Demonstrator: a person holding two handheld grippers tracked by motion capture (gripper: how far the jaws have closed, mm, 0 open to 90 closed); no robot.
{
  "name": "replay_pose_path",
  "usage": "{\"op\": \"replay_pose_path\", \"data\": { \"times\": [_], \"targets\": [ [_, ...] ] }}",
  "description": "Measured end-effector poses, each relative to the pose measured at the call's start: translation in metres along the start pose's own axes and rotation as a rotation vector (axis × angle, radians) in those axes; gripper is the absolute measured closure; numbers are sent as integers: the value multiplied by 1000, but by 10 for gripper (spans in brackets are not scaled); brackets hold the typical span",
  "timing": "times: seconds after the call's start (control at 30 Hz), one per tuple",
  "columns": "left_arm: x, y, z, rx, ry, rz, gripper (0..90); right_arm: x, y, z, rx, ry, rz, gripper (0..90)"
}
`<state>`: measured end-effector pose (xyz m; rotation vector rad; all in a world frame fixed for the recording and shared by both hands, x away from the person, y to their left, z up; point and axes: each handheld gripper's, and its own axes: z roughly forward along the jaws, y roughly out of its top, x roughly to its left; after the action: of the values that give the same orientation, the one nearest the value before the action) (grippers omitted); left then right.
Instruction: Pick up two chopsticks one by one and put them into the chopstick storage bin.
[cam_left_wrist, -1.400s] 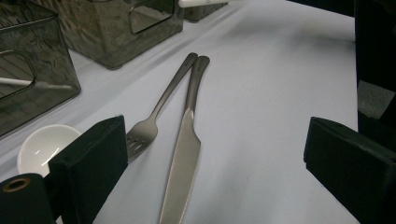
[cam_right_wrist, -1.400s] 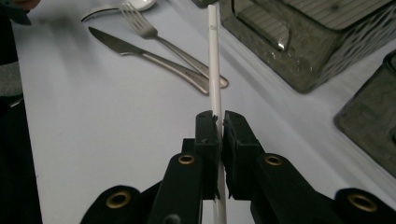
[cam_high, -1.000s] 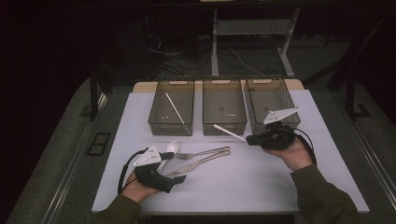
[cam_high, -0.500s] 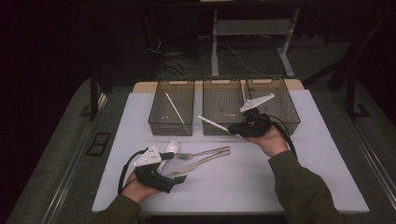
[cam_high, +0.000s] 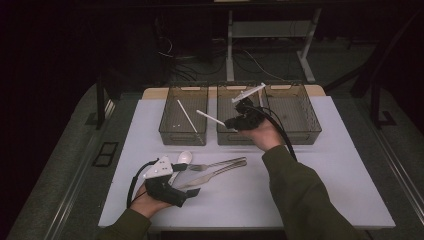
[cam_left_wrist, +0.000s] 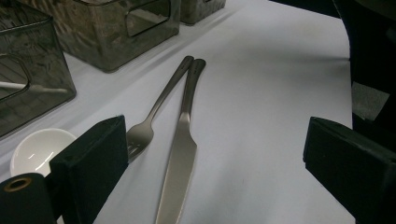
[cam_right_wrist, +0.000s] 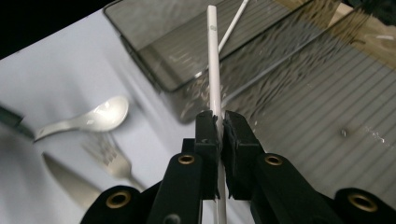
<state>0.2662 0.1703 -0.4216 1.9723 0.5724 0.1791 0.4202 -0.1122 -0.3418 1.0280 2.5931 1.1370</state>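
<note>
1. Three smoked, see-through plastic bins are standing in a row along the far edge of the white tabletop (cam_high: 350, 165), apparently one per kind of utensil. The left bin (cam_high: 183, 121) is already holding one thin white stick (cam_high: 188, 118).
2. The right gripper (cam_high: 229, 123) is hovering over the middle bin (cam_high: 239, 121), near its left wall, and is carrying a second thin white plastic stick (cam_high: 210, 117). The free end is pointing toward the left bin, so this is judged a sorting move to join its like.
3. In the right gripper view its black jaws are pressing tight on the stick (cam_right_wrist: 214, 70), pinching it low on its length so that most of it is projecting forward.
4. The left gripper (cam_high: 187, 187) is resting near the tabletop's near-left corner, its jaws spread wide and holding nothing.
5. Just ahead of it are lying a steel fork (cam_left_wrist: 159, 105) and a steel table knife (cam_left_wrist: 180, 154), side by side with handles nearly touching, and a white ceramic soup spoon (cam_high: 184, 158) at their left; all are judged to be awaiting sorting.
</note>
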Motion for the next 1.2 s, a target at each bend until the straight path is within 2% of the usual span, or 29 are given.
{"op": "replay_pose_path", "data": {
  "times": [0.4, 0.57, 0.73, 1.03, 1.2],
  "targets": [
    [-2, 1, 1, 0, -17, 9, 58, 0, 42, 48, 32, -36, 30, 845],
    [-1, 1, 1, 0, -19, 14, 58, 1, 57, 71, 61, -42, 50, 845],
    [-1, 2, 0, -7, -20, 6, 58, 2, 69, 92, 79, -62, 73, 845],
    [0, 2, 1, -10, -25, 4, 58, 8, 88, 128, 113, -63, 93, 845],
    [0, 1, 1, -13, -27, 3, 58, 14, 95, 137, 103, -67, 93, 843]
  ]
}}
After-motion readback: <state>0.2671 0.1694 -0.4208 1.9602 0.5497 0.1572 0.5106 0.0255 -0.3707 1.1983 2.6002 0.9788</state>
